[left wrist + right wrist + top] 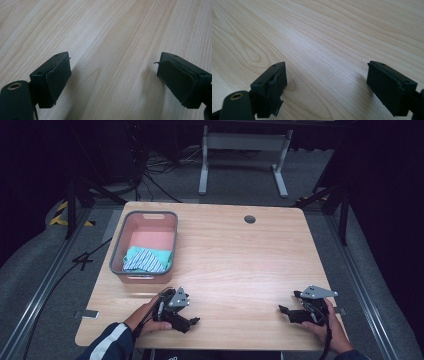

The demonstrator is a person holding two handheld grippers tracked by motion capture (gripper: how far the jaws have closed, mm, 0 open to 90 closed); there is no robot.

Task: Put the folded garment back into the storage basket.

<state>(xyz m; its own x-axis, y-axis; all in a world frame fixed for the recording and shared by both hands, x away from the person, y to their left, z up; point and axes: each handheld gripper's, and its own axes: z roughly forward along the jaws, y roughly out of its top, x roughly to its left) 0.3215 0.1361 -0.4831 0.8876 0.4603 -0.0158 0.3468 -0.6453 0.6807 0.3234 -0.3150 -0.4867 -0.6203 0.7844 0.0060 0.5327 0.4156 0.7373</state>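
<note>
My left gripper rests low near the table's front edge at the left, held in a hand with a dark, white-striped sleeve. Its jaws stand wide apart over bare wood, as the left gripper shows close up, with nothing between them. My right gripper sits near the front right edge in the other hand, pointing left. The right gripper also stands open over bare wood. A pink basket with a grey rim stands at the table's left, holding a folded striped cloth on a teal cloth.
The light wooden table has a round cable hole near its far edge. Beyond it are a white metal frame, floor cables and dark curtains. Metal rails run along both sides of the table.
</note>
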